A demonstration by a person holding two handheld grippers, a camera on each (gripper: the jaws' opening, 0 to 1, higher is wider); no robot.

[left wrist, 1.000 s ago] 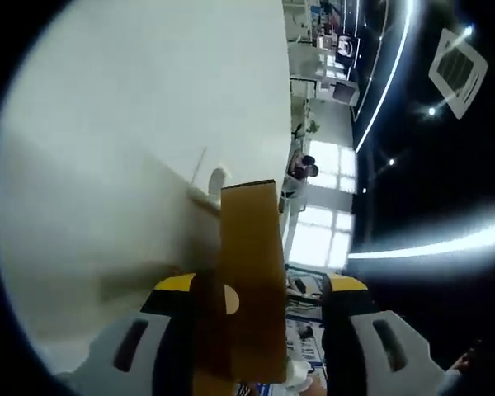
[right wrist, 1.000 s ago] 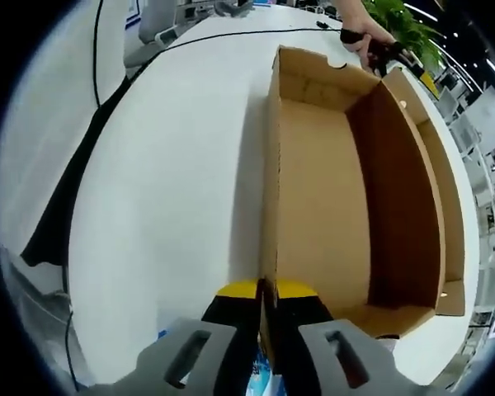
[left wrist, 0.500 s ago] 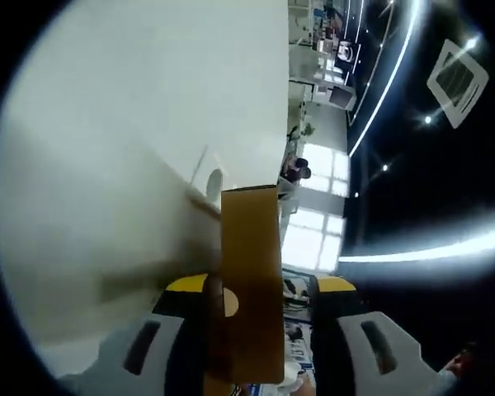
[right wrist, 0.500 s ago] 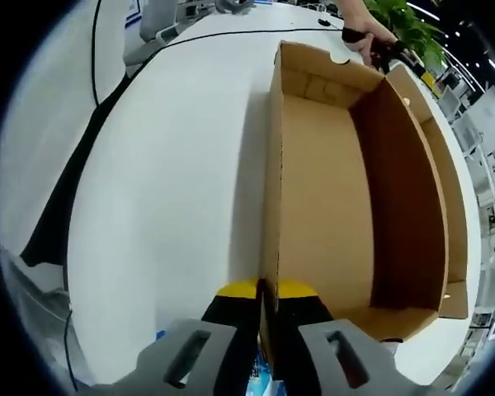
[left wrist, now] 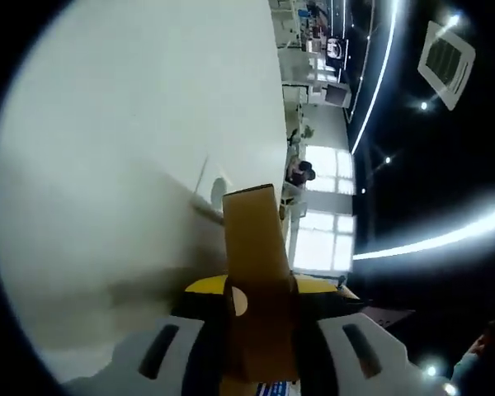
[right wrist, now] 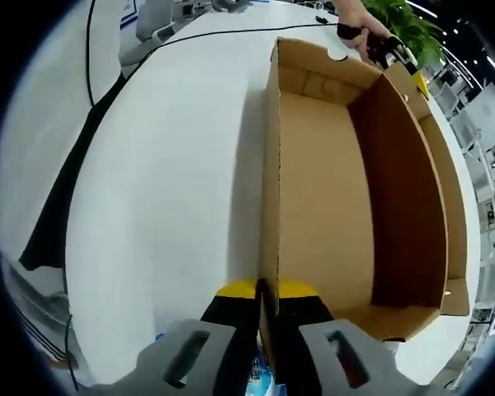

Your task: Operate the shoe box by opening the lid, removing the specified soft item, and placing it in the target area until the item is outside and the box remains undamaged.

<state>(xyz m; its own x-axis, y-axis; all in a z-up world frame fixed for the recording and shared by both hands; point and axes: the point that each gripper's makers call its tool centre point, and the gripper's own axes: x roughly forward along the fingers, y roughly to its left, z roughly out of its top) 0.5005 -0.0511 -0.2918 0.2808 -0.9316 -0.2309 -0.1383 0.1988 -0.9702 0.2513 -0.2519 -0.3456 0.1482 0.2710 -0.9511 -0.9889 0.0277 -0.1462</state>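
Note:
The brown cardboard shoe box (right wrist: 271, 165) lies open on the white table (right wrist: 173, 165), and its inside shows bare cardboard. Its lid (right wrist: 441, 190) stands raised along the right side. My right gripper (right wrist: 260, 289) is shut on the top edge of the box's near left wall. At the far end, a hand (right wrist: 359, 16) holds my left gripper (right wrist: 378, 48) at the lid's corner. In the left gripper view, my left gripper (left wrist: 260, 289) is shut on a strip of the cardboard lid (left wrist: 252, 239) that rises between its jaws.
A black cable (right wrist: 91, 107) runs across the table's left part. A green plant (right wrist: 404, 21) stands behind the box. The white table (left wrist: 132, 124) spreads to the left in the left gripper view, with bright windows (left wrist: 322, 223) and ceiling lights beyond.
The left gripper's jaws have come together from wide apart onto the cardboard lid. The right gripper keeps its hold on the box wall, and the box has barely moved.

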